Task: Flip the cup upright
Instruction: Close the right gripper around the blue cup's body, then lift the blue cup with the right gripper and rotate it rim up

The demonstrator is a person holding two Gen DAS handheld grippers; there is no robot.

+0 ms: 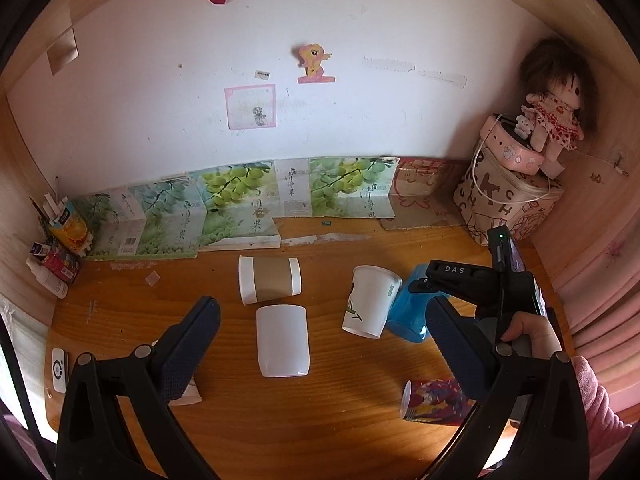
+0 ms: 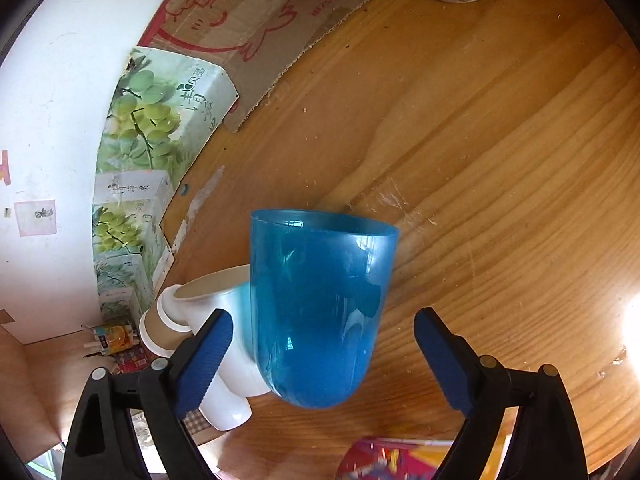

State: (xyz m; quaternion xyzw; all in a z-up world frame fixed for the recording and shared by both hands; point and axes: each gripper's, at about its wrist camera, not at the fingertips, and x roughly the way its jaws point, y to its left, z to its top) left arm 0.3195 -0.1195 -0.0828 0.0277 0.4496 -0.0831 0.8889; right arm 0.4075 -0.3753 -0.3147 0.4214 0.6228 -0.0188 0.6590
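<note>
A translucent blue plastic cup (image 2: pixel 316 312) lies on its side on the wooden desk (image 2: pixel 500 160), between the open fingers of my right gripper (image 2: pixel 324 332), which do not touch it. In the left wrist view the blue cup (image 1: pixel 408 308) shows partly behind a white paper cup (image 1: pixel 370 300). The right gripper (image 1: pixel 468 276) is held by a hand there. My left gripper (image 1: pixel 324 328) is open and empty above a plain white cup (image 1: pixel 282 340) lying on its side. A white cup with a brown sleeve (image 1: pixel 269 279) lies on its side behind it.
A colourful cup (image 1: pixel 434 400) lies on its side at the front right. Another white cup (image 1: pixel 186 392) is partly hidden behind my left finger. Grape-print boxes (image 1: pixel 240 208) line the wall. A doll on a printed bag (image 1: pixel 508 200) fills the right corner. Small bottles (image 1: pixel 56 256) stand at far left.
</note>
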